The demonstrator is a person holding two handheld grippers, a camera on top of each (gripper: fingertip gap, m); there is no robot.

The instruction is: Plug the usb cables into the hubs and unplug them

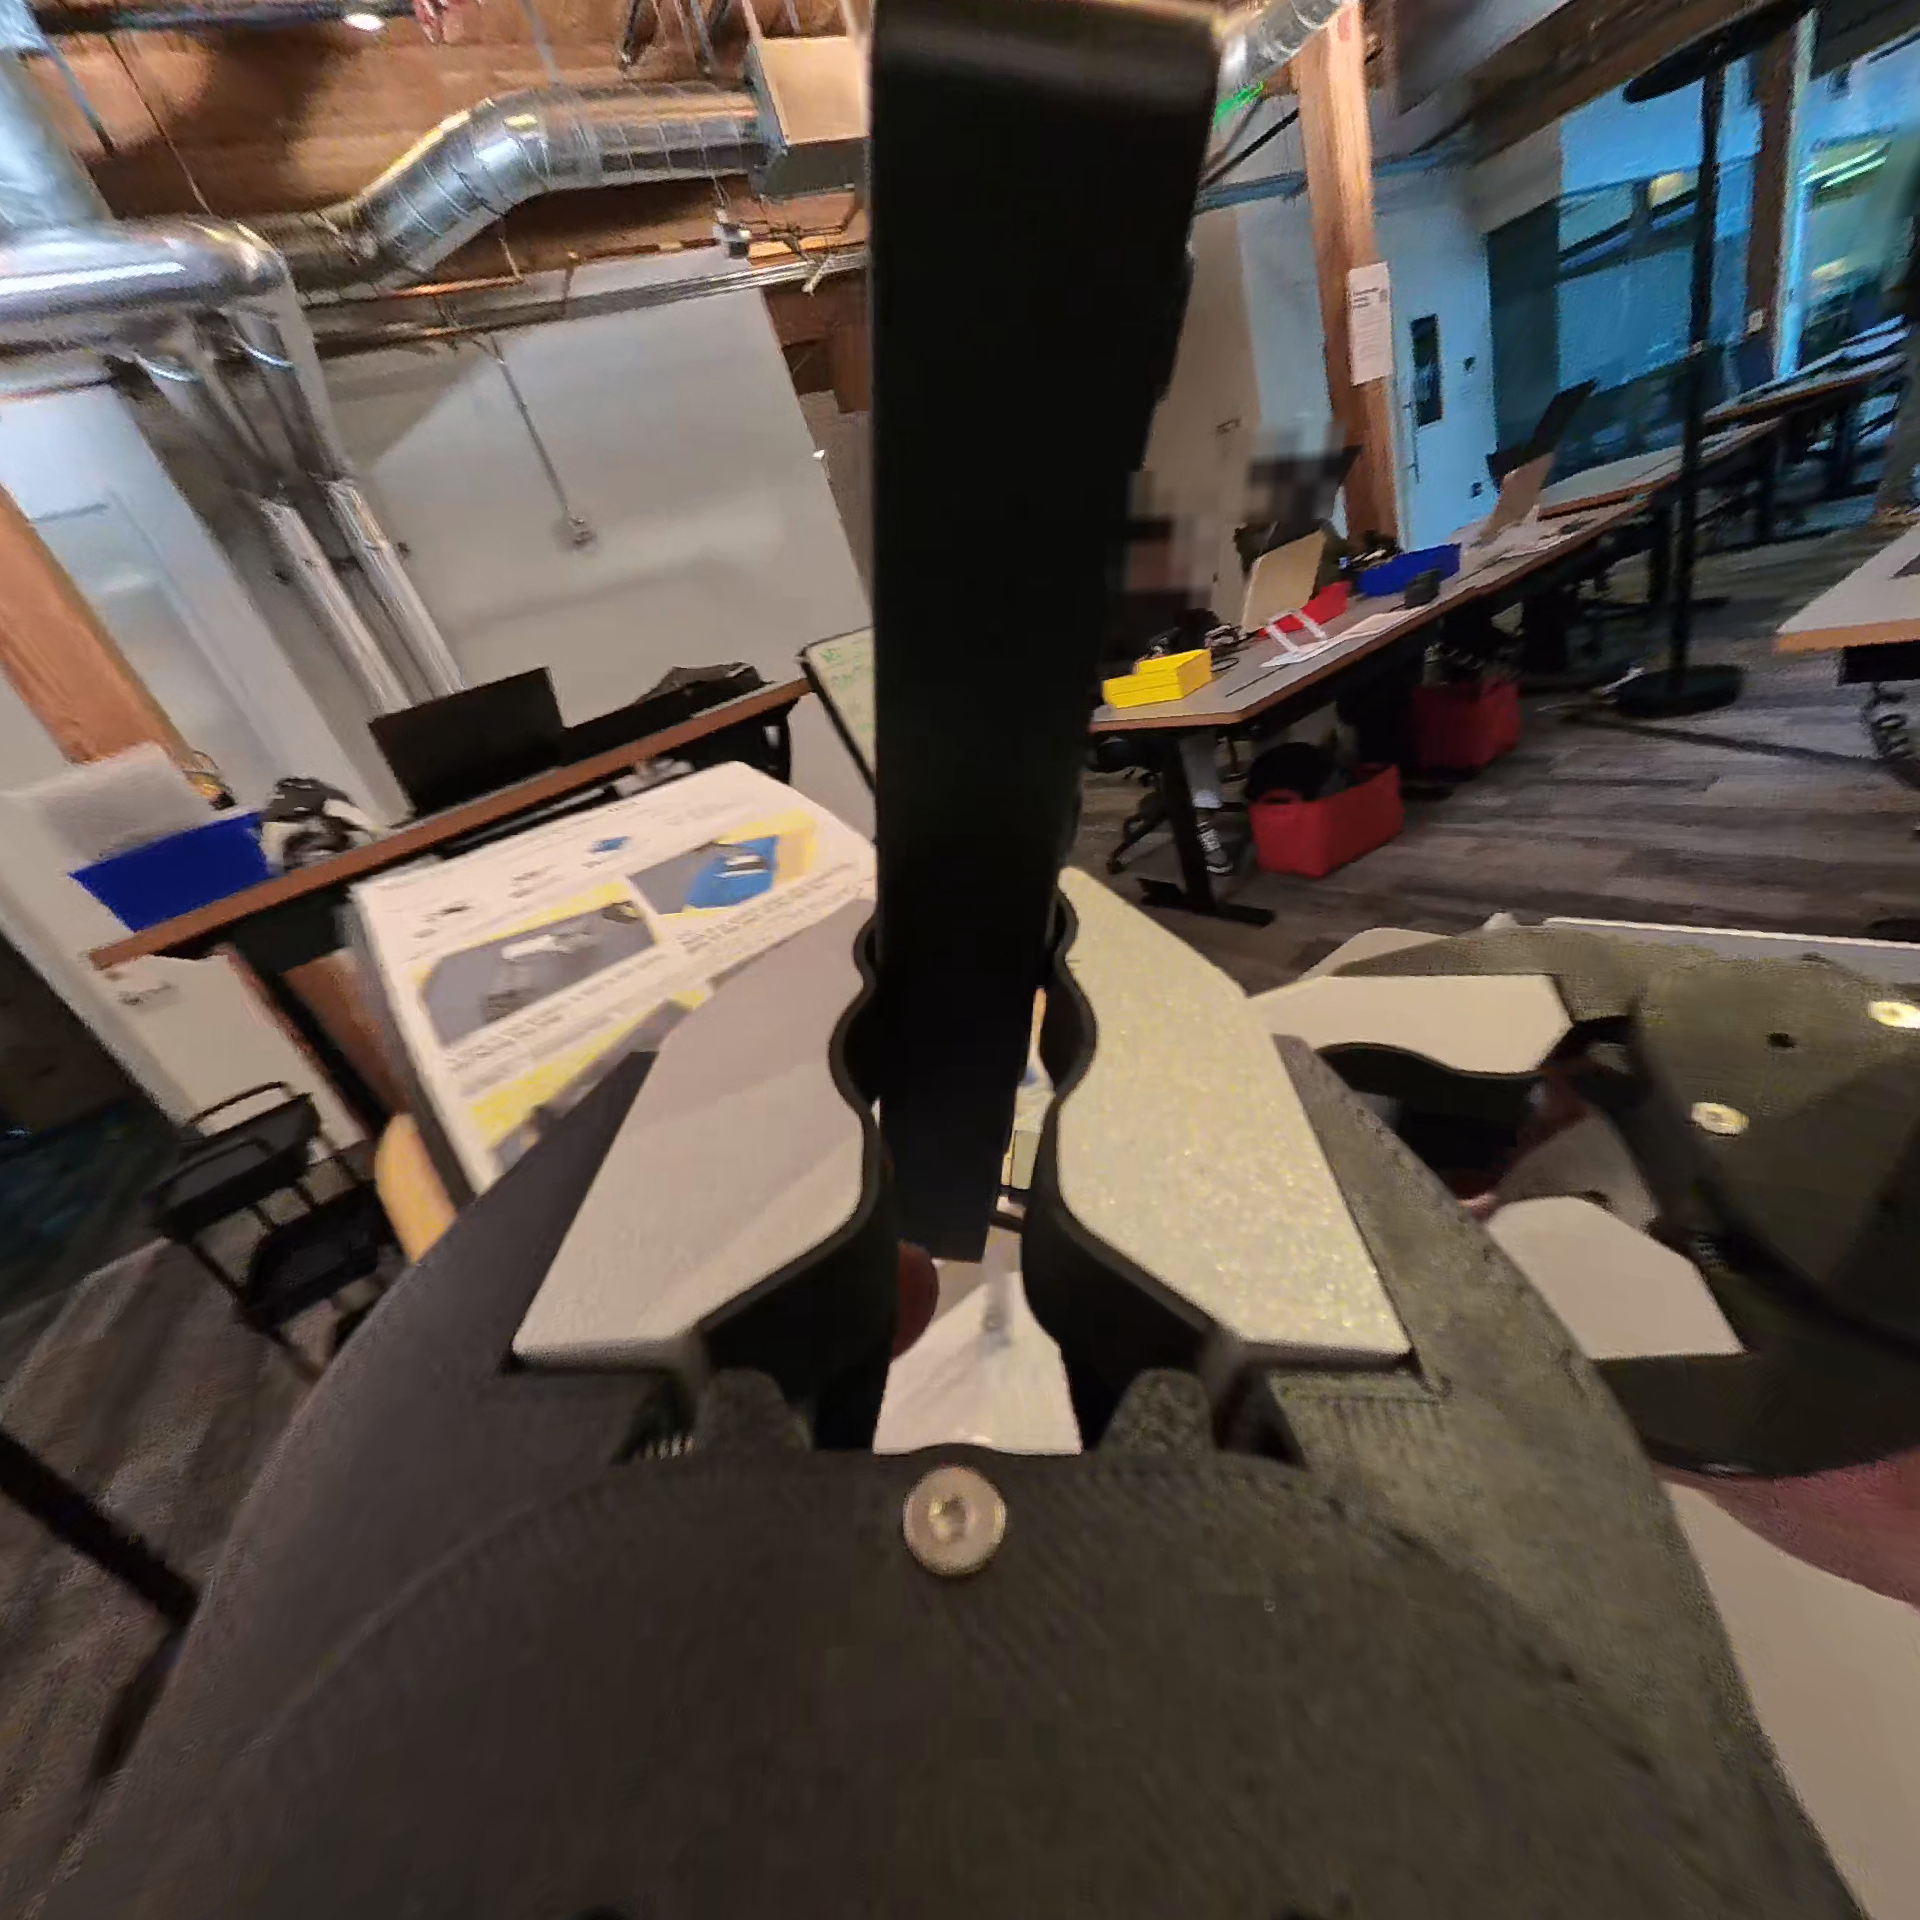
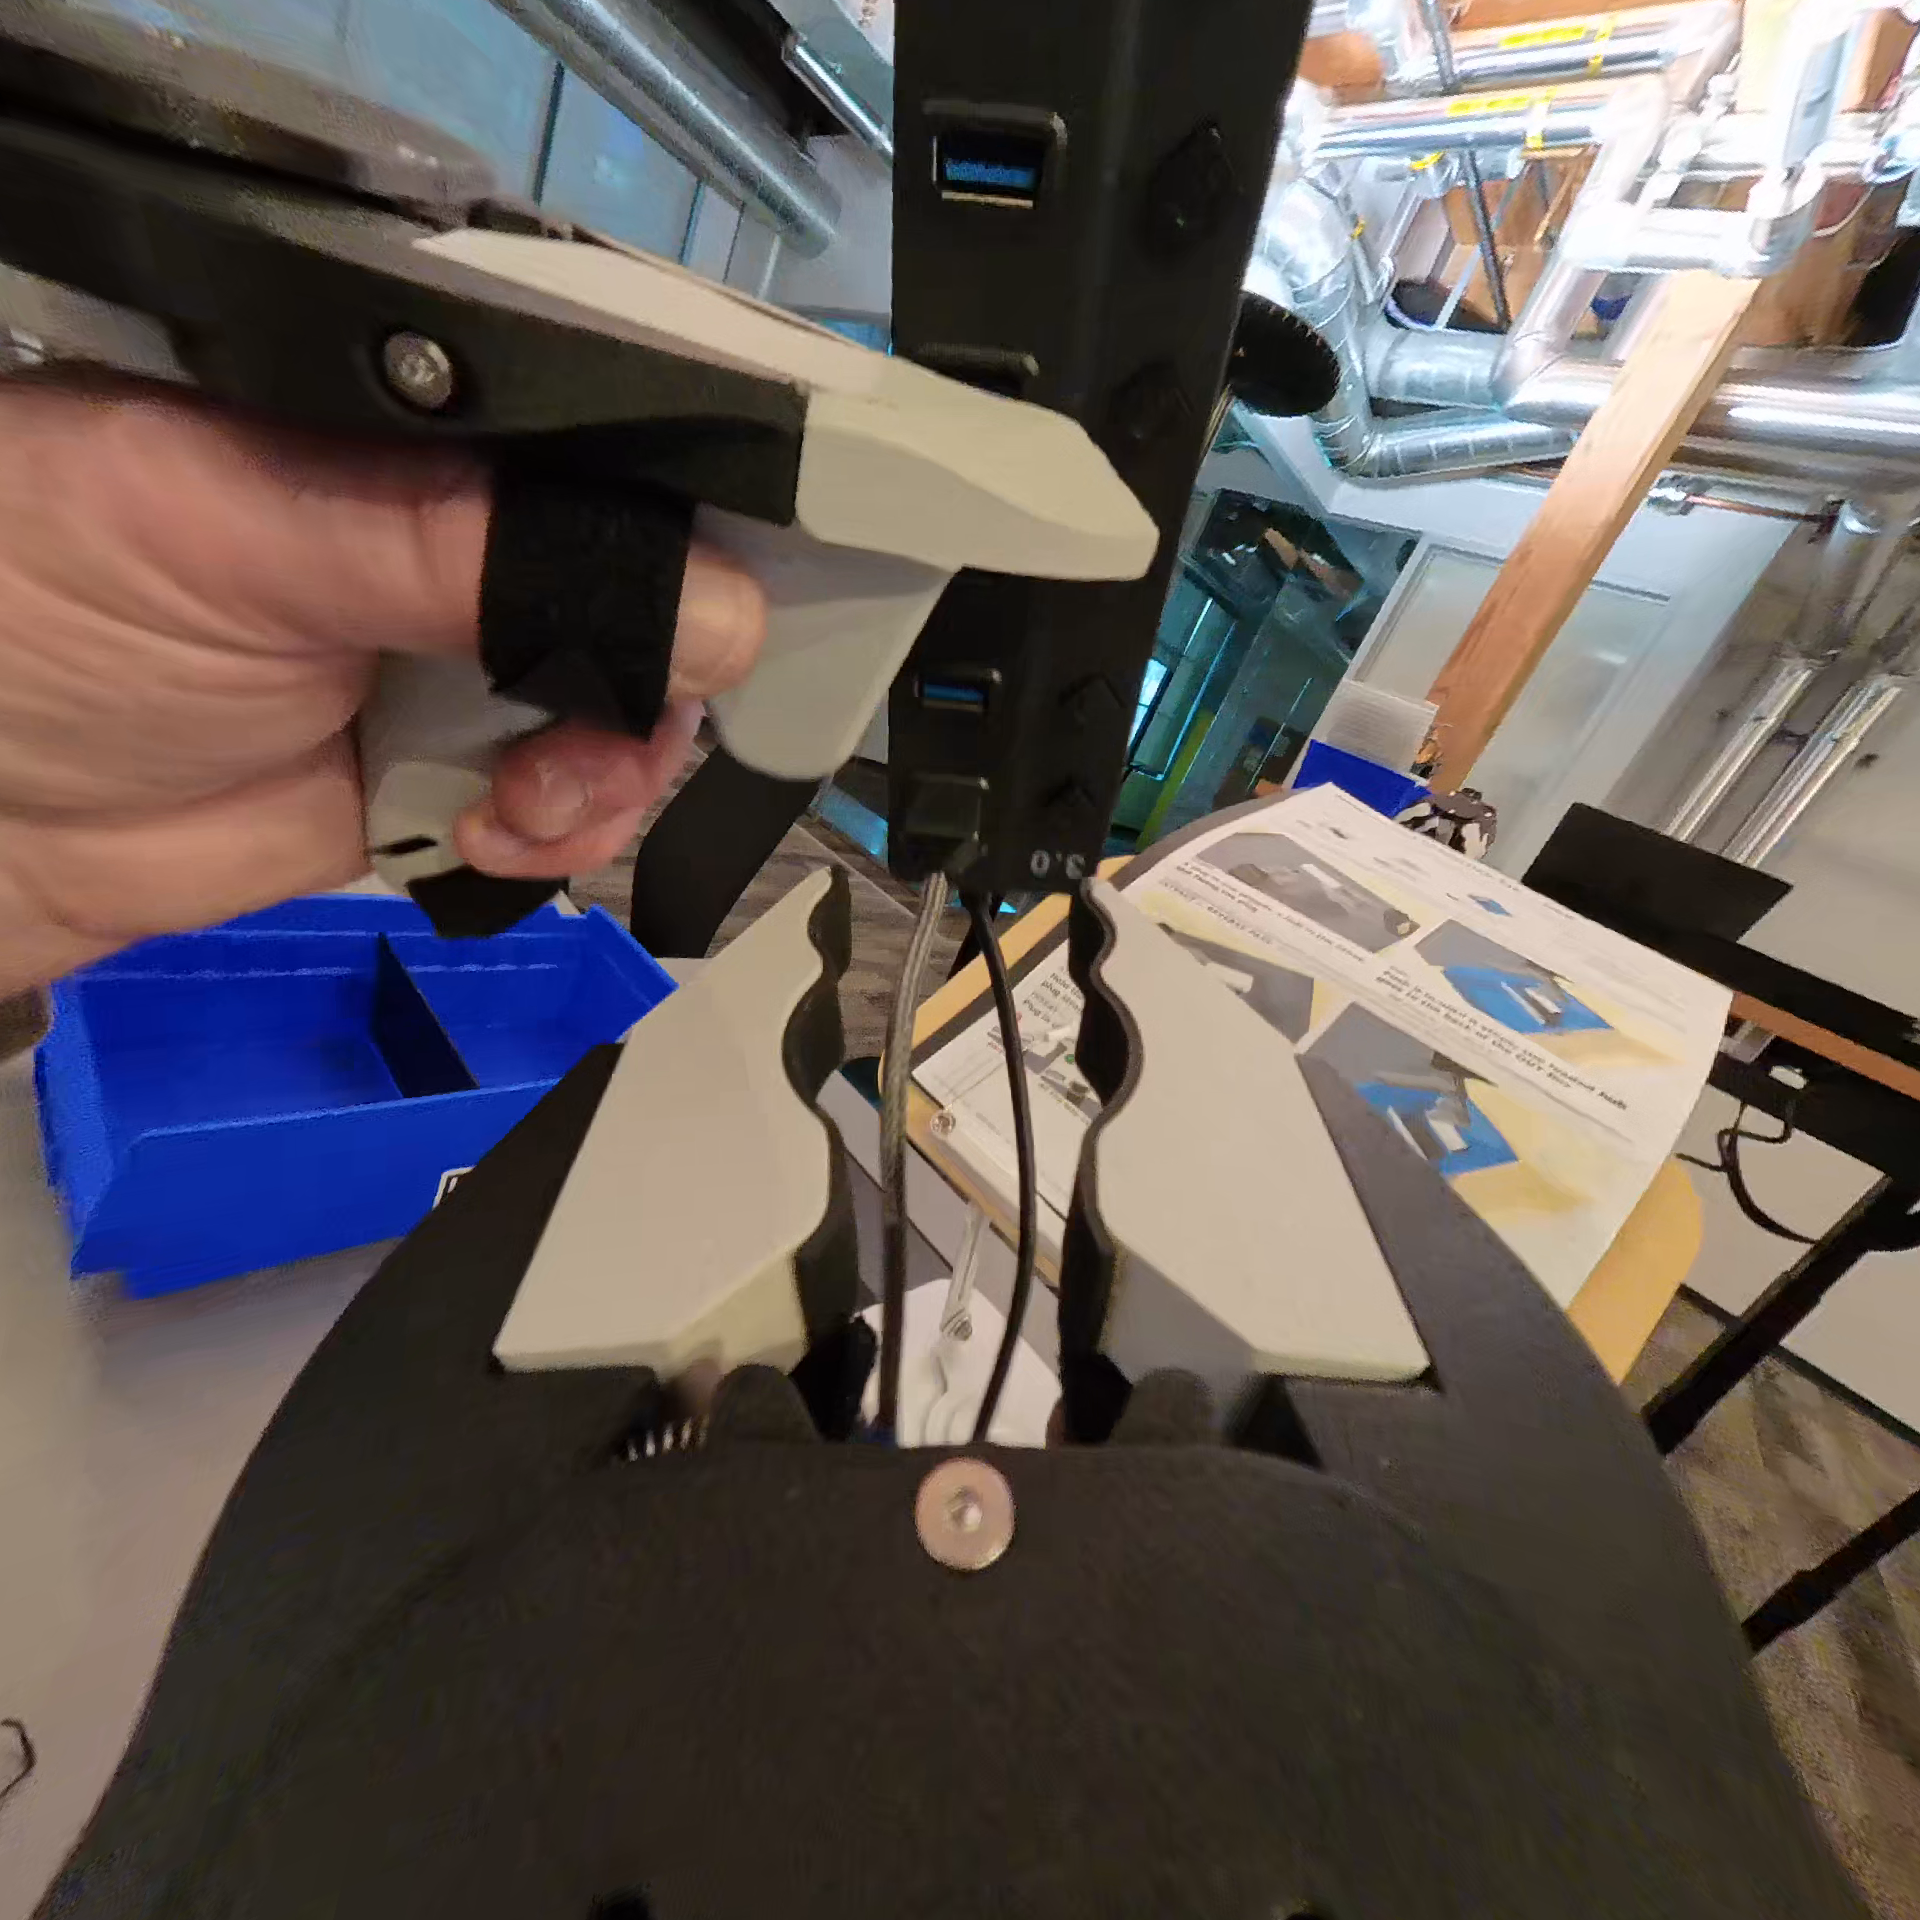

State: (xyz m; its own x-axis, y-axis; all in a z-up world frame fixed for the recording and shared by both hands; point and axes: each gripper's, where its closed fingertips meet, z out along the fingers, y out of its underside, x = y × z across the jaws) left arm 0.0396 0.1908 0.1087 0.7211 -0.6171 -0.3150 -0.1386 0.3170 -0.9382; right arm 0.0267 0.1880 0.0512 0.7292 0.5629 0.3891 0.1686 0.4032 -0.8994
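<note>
Workshop; left gripper [image 1: 961, 997] round hub [image 1: 1023, 520]

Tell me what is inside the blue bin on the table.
In the right wrist view, the blue bin shows one dark divider and a bare floor in the visible part. Its left end is covered by the hand holding the left gripper.

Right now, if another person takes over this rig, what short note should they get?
Left gripper: shut on the hub, held upright above the table.
Right gripper: open, just below the hub, with two cables between its fingers.
Grey cable and black cable hang from the hub's lower end. The upper blue port is free.
Done: hub lifted; how much was plugged before, I cannot tell.
Left: probably grip a cable and unplug it.
</note>
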